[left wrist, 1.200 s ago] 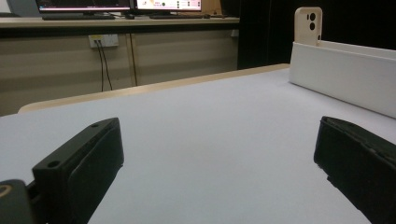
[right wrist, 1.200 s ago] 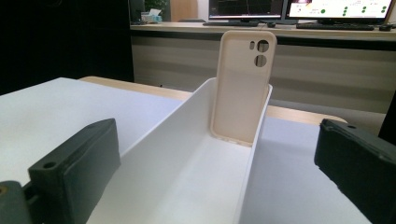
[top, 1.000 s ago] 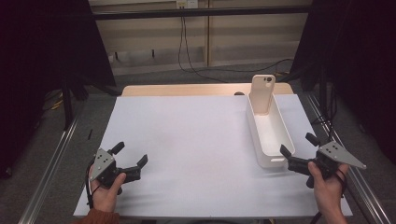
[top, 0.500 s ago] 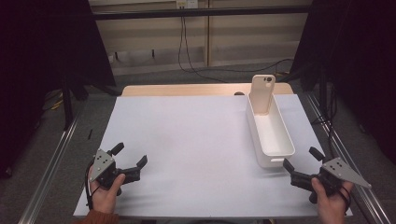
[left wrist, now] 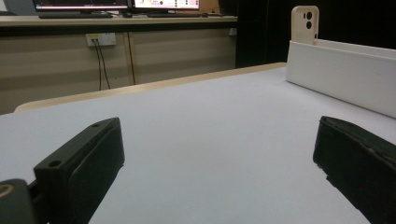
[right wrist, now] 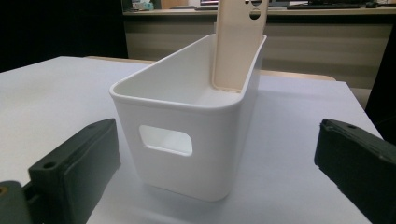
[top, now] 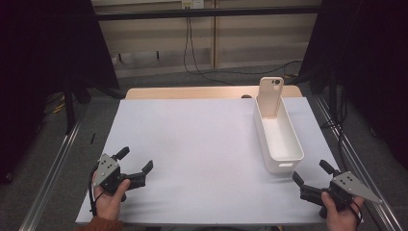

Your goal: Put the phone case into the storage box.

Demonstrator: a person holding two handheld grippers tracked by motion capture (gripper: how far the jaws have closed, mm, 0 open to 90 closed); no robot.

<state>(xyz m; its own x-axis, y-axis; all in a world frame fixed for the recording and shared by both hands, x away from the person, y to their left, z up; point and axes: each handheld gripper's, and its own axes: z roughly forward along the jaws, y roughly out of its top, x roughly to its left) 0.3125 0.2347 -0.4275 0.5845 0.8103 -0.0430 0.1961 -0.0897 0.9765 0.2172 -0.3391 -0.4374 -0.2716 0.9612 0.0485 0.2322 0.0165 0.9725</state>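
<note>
A dim room with dark curtains at both sides and cables on the floor frames the table (top: 192, 144), whose white top is bare apart from a narrow white bin (top: 278, 139) on its right half. A beige phone case (top: 270, 96) stands upright in the bin's far end, leaning on the end wall with its camera cutout at the top. The right gripper (top: 310, 180) rests low at the table's near right corner, just beside the bin's near end but apart from it, jaws spread and holding nothing; in the right gripper view the bin (right wrist: 187, 140) with its handle slot sits between the two black jaws, the case (right wrist: 238, 42) rising behind. The left gripper (top: 134, 166) lies at the near left, well apart from the bin, likewise released and empty, looking across the bare sheet toward the bin (left wrist: 341, 70) and case (left wrist: 305, 23). Judging from this, the work sits at a resting point, with the case in the bin and neither gripper engaged. If the bin or case is to be handled next, the right gripper would need to go forward and line its jaws on the bin's wall, or rise to reach over the rim to the case at the far end.
</note>
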